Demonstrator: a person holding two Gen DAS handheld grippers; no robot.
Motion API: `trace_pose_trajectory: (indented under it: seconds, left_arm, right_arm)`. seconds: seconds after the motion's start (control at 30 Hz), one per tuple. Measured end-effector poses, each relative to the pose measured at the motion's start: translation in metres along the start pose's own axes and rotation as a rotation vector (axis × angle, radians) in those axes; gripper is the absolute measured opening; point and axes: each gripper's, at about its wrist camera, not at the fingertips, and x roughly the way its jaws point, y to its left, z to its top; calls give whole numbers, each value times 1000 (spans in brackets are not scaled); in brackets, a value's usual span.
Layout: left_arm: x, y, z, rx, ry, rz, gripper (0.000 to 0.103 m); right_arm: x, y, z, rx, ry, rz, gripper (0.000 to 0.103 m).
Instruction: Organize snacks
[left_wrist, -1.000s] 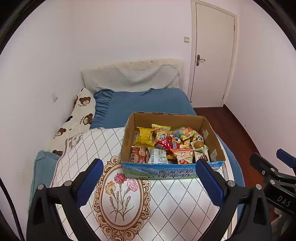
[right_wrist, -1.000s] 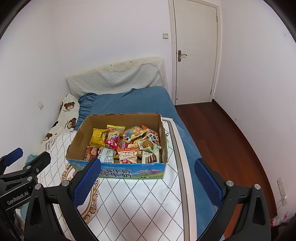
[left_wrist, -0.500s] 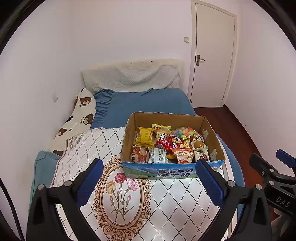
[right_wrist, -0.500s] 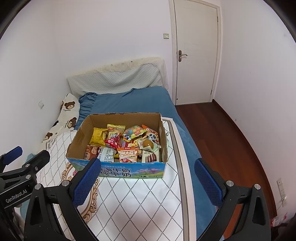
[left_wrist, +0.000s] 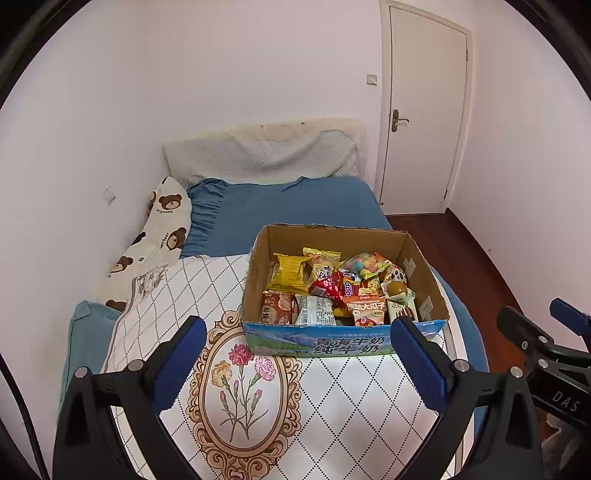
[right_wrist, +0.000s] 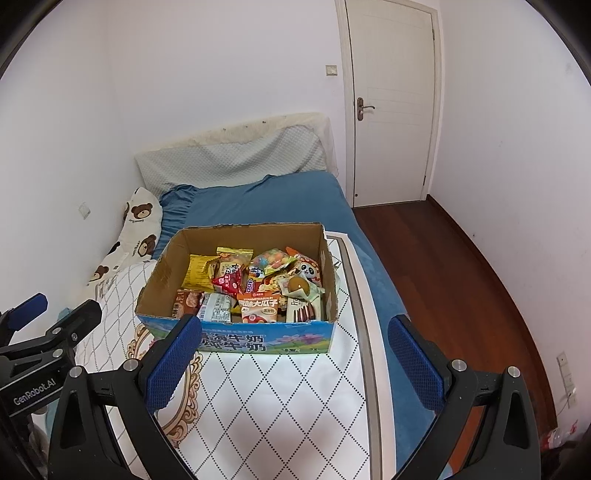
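Note:
An open cardboard box (left_wrist: 419, 266) (right_wrist: 162, 273) with a blue printed front stands on a white diamond-patterned board on the bed. Several snack packets (left_wrist: 332, 288) (right_wrist: 255, 288) lie piled inside it, among them a yellow pack (left_wrist: 290, 273) and a red one (right_wrist: 227, 282). My left gripper (left_wrist: 299, 365) hovers open just in front of the box with nothing between its blue pads. My right gripper (right_wrist: 295, 362) is likewise open and empty, a little short of the box's front wall. Each gripper shows at the edge of the other's view.
The white board (left_wrist: 343, 406) carries a flower print (left_wrist: 240, 384) at its left. Behind the box lies blue bedding (left_wrist: 288, 206), with a bear-print pillow (left_wrist: 162, 229) against the left wall. Wooden floor (right_wrist: 454, 280) and a closed door (right_wrist: 391, 107) are to the right.
Both grippers have eased very slightly toward the box. Nothing was taken hold of and the snacks lie as before.

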Motion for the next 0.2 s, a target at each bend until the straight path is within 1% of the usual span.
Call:
trace_pose_trajectory:
  seconds: [0.2]
  left_arm:
    - [-1,1,0,-4,-8,-3,102]
  right_arm:
    - [-1,0,-1,-4,-4,-1,103]
